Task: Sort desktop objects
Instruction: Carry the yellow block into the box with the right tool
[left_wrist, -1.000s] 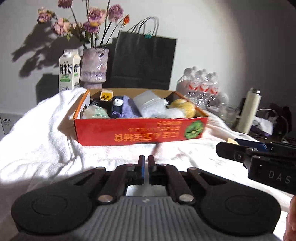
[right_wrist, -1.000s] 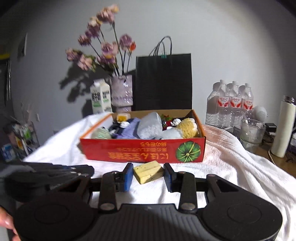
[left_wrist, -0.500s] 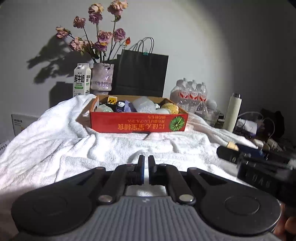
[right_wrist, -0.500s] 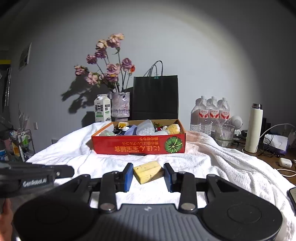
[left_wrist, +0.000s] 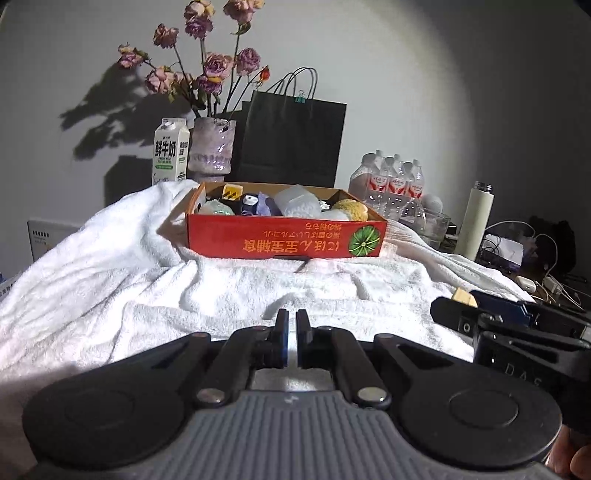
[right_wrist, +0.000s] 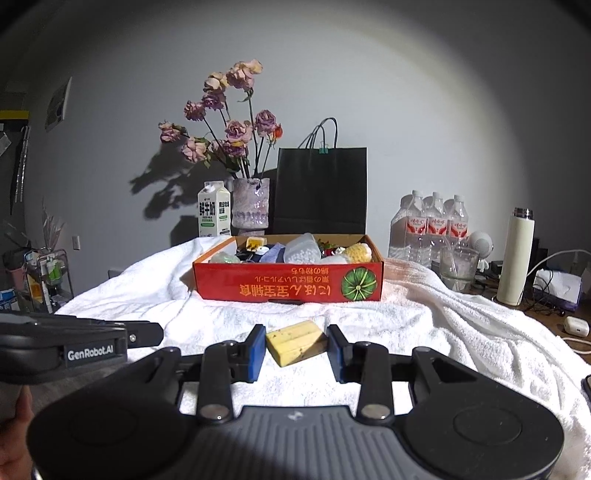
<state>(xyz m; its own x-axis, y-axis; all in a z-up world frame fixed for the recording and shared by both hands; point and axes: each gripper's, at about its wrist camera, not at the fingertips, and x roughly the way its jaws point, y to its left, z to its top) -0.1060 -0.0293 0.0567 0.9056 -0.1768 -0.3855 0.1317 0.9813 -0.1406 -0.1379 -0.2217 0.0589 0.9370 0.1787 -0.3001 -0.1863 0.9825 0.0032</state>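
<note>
one red box (right_wrist: 288, 282), one milk carton (right_wrist: 214, 208)

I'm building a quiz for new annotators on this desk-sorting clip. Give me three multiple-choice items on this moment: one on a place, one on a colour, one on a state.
1. Where does the milk carton stand?
A. Inside the red box
B. Behind the box, left of the vase
C. Beside the water bottles

2. What colour is the block between the right tongs?
A. Yellow
B. Green
C. Purple

3. How are the left tongs?
A. Wide open
B. Closed on a block
C. Shut with nothing between them

Answers:
1 B: the milk carton stands behind the red box, left of the vase.
2 A: the block in the right tongs is yellow.
3 C: the left tongs show their fingers nearly together, with only the white towel beyond.
</note>
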